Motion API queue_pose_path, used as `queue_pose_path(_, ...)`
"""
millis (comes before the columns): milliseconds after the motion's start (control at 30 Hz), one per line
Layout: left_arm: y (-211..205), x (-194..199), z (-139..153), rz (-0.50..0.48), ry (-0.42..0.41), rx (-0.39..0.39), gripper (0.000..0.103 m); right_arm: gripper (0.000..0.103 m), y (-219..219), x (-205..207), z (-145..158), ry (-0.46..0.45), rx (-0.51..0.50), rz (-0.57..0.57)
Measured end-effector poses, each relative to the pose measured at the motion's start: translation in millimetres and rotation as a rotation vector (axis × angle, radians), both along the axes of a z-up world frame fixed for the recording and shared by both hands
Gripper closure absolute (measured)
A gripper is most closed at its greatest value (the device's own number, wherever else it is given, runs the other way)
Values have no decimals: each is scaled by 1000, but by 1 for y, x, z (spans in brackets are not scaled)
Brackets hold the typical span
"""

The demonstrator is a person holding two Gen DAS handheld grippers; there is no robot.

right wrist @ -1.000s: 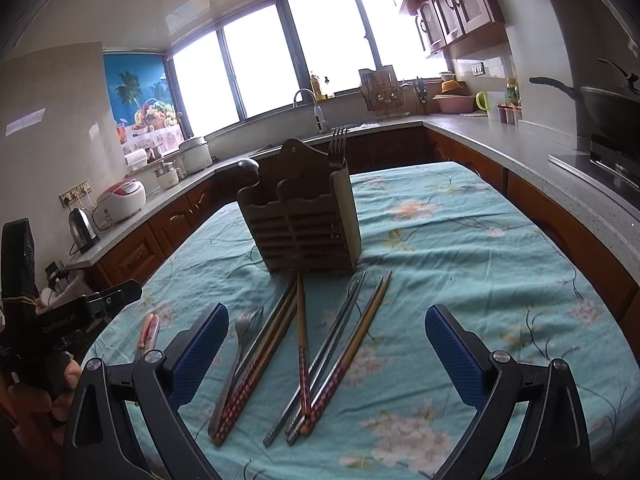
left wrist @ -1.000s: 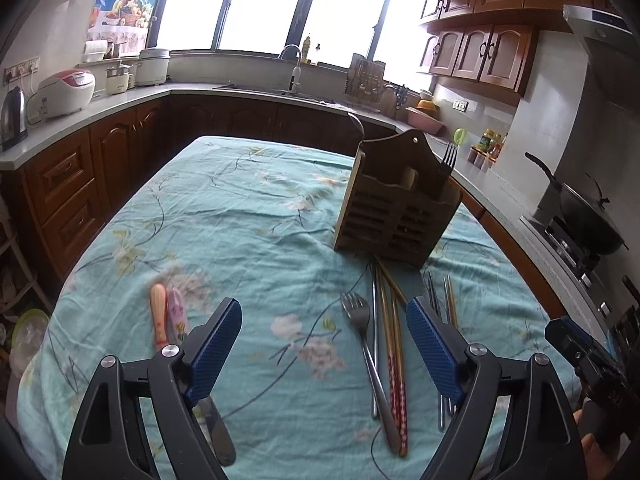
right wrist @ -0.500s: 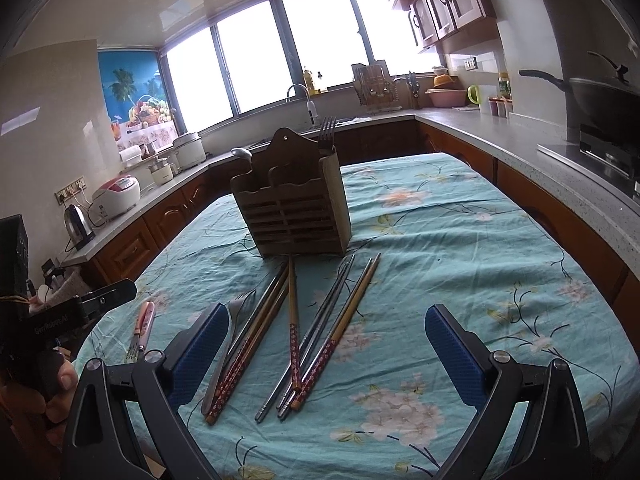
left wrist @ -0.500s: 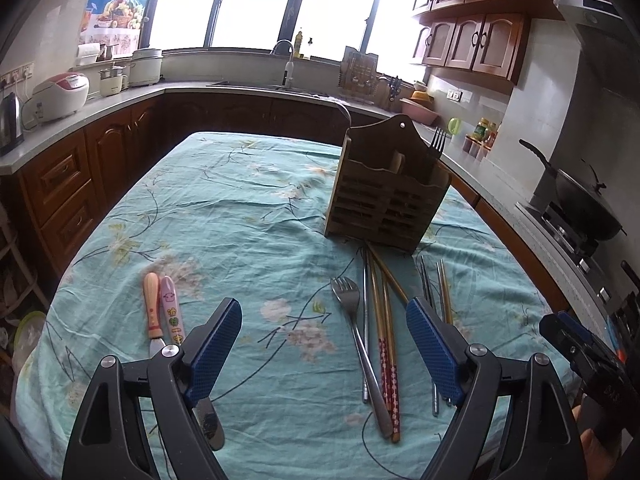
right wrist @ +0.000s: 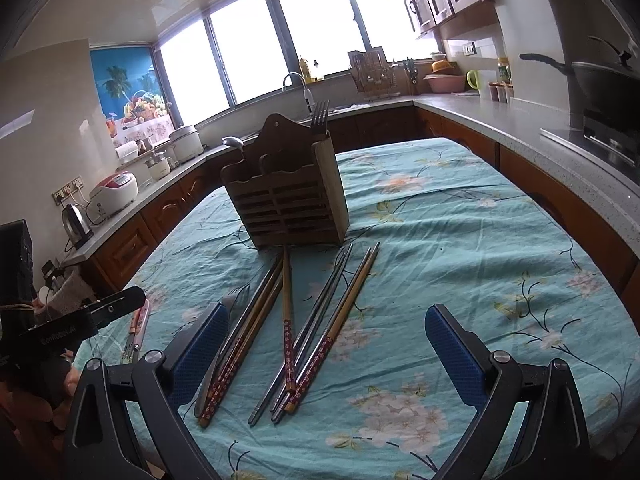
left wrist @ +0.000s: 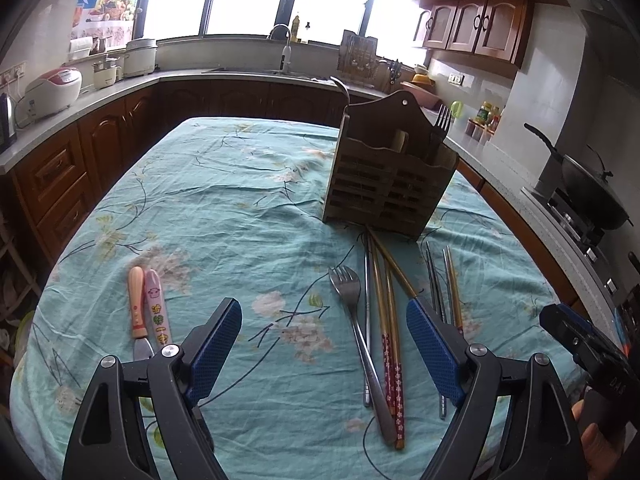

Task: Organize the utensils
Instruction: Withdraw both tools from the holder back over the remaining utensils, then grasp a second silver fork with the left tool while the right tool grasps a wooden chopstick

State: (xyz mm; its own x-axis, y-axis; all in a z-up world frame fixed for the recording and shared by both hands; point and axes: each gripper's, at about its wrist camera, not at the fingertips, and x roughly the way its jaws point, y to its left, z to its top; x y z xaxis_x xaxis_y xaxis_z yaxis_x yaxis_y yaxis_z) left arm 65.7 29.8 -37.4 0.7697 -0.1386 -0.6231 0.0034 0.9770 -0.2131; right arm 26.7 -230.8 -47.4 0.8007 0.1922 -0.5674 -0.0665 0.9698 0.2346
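A wooden utensil holder stands on the teal floral tablecloth, with a fork and a spoon upright in it; it also shows in the right wrist view. In front of it lie a metal fork, several wooden chopsticks and metal chopsticks. Two small child utensils, orange and pink, lie at the left. My left gripper is open and empty above the cloth. My right gripper is open and empty above the chopsticks.
Dark wooden cabinets and a grey counter ring the table, with a rice cooker, a sink tap and a wok on the stove at right. The table edge is close below both grippers.
Both grippers have drawn back and risen a little from the table, so more cloth shows. Nothing on the table has moved; both stay open.
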Motion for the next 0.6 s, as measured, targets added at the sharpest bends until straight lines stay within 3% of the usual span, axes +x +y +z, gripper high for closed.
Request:
queue_pose_path(233,-2,28,-8,-10,51,4,18,6,-8,20,-6,39,20,-21)
queue_pose_path(400,-8,53,-18,-32,95,-1,19,29,-17,47,-16,91,36,-51)
queue_pose_path(600,-19,87,-33,-45,157,27,22,42,-25,78,-28,148,52,-75)
